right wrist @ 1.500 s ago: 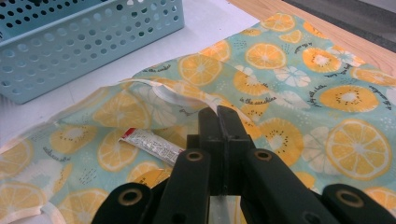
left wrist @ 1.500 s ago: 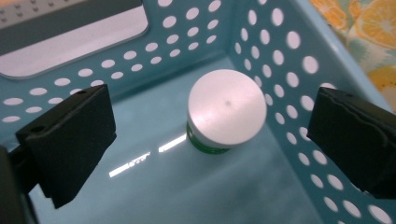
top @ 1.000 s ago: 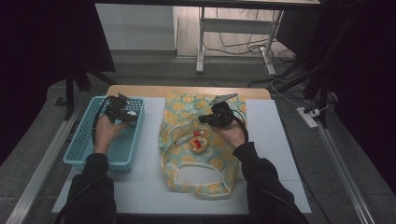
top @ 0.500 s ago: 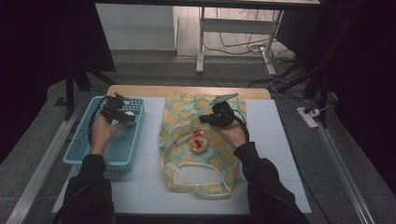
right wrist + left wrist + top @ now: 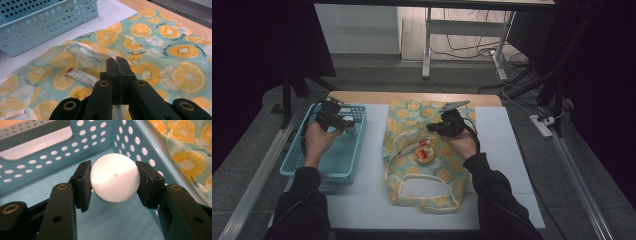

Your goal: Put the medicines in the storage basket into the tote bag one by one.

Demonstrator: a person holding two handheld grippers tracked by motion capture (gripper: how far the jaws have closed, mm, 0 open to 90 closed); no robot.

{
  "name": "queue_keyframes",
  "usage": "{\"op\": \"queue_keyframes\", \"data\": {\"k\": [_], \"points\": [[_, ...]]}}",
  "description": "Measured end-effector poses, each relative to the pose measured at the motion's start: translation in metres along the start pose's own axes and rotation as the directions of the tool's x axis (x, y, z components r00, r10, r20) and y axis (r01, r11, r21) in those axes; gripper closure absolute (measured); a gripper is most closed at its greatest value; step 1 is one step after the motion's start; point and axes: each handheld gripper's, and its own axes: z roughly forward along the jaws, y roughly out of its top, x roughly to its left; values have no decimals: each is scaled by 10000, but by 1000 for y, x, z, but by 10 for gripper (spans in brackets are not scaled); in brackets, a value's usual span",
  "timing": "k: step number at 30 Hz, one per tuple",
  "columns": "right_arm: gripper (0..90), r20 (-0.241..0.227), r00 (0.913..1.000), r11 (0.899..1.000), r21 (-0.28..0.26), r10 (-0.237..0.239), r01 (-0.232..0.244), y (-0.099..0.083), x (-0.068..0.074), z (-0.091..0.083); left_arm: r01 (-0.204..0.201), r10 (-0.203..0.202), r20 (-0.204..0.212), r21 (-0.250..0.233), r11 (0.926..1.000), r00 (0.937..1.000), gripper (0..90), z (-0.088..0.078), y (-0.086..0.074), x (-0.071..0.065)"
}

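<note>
Centrally, one white smooth ball (image 5: 115, 180) sits gripped between left gripper (image 5: 113, 182) fingers over one perforated blue plastic basket (image 5: 30, 173); right gripper (image 5: 117, 62) fingers closed, pinching one citrus-print fabric bag (image 5: 160, 50); sachet (image 5: 81, 77) partly hidden.

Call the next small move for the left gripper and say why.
Probably carry the white ball across to the fruit-print bag. The left gripper clamps it inside the blue basket, while the right gripper, shut, is at the bag's edge by a small tube.
</note>
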Motion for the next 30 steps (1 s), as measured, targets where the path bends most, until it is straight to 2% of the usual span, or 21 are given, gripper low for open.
{"op": "queue_keyframes", "data": {"k": [23, 30], "points": [[900, -92, 9999, 10000, 53, 51, -51, -3, 0, 6, -505, 522, 276, -600, 9969, 9983, 505, -41, 1, -16], [900, -88, 10000, 10000, 38, 12, -12, -3, 0, 6, -603, 634, 431, -698, 9957, 9971, 505, -49, 2, -22]]}}
